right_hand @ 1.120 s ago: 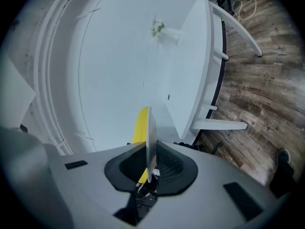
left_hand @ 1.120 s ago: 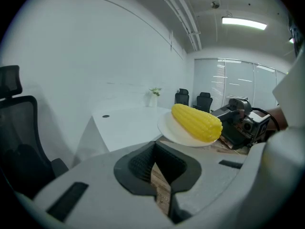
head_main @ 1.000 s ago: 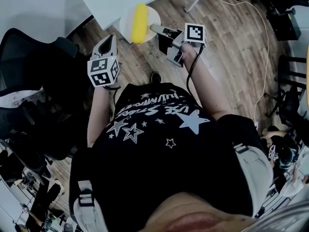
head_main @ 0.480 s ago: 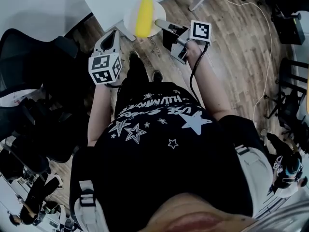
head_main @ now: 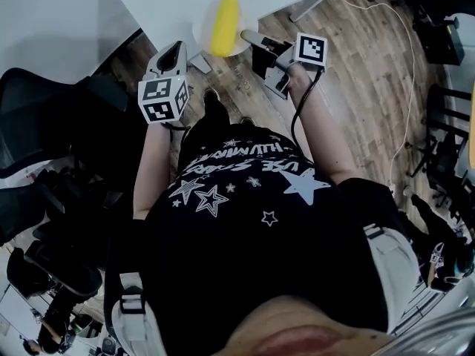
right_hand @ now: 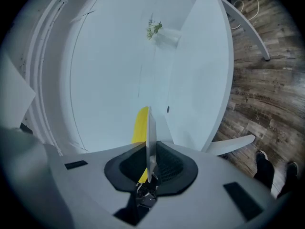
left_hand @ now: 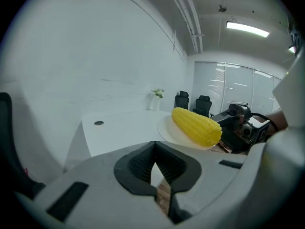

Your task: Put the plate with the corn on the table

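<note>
Over the near edge of the white tabletop (head_main: pixel 163 2), not yet set down: plate (head_main: pixel 202 30), pinched edge-on at its rim by the right tool (head_main: pixel 245 35), carrying corn (head_main: pixel 225 22). Probably stiff, smooth and breakable. Loose round cob apt to roll, so best kept level. Left tool (head_main: pixel 176 50) closed, empty, just beside.

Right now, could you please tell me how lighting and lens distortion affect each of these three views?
Head view: dim and bluish overall; only the white table and the yellow corn stand out. Left gripper view: fisheye with black corners, and the ceiling light glares at upper right. Right gripper view: fisheye too, bending the table's edge; the plate, edge-on in the right claw, looks sharp.
</note>
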Demonstrator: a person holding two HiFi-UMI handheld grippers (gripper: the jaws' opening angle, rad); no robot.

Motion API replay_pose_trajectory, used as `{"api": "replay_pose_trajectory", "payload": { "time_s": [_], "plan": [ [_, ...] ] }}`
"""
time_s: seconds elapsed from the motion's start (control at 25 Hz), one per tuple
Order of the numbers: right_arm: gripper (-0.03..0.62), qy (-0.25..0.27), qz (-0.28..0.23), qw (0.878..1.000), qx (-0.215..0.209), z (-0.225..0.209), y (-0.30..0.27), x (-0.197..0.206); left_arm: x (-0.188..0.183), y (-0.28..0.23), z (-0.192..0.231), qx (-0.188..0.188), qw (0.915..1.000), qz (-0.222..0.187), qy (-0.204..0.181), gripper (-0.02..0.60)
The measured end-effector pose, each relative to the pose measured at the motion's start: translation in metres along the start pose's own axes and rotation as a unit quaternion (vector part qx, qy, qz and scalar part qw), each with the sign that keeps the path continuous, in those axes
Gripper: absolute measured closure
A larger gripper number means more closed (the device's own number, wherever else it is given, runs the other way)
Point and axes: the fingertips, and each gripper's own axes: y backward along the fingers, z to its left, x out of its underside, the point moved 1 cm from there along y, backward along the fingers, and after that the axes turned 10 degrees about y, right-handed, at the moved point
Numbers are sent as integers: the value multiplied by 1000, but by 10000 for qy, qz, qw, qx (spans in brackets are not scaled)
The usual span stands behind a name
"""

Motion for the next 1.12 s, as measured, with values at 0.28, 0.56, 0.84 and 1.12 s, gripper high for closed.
{"api": "replay_pose_trajectory", "payload": {
  "time_s": [0.28, 0.56, 0.84, 1.12],
  "plan": [
    [553, 48, -103, 9999, 99, -5, -57, -34, -30, -41, 53, 136, 9999, 0, 74, 575],
    [553, 98, -226, 9996, 167, -9, -96, -65, -52, -70, 84, 295, 9995, -13, 71, 575],
    [553, 66, -300, 9991, 277, -18, -122, -90, -66, -91, 108, 377, 9992, 63, 93, 575],
    [553, 94, -97, 9992, 389, -39, -137, -140, -86, -137, 113, 257, 9992, 188, 238, 575]
  ]
}}
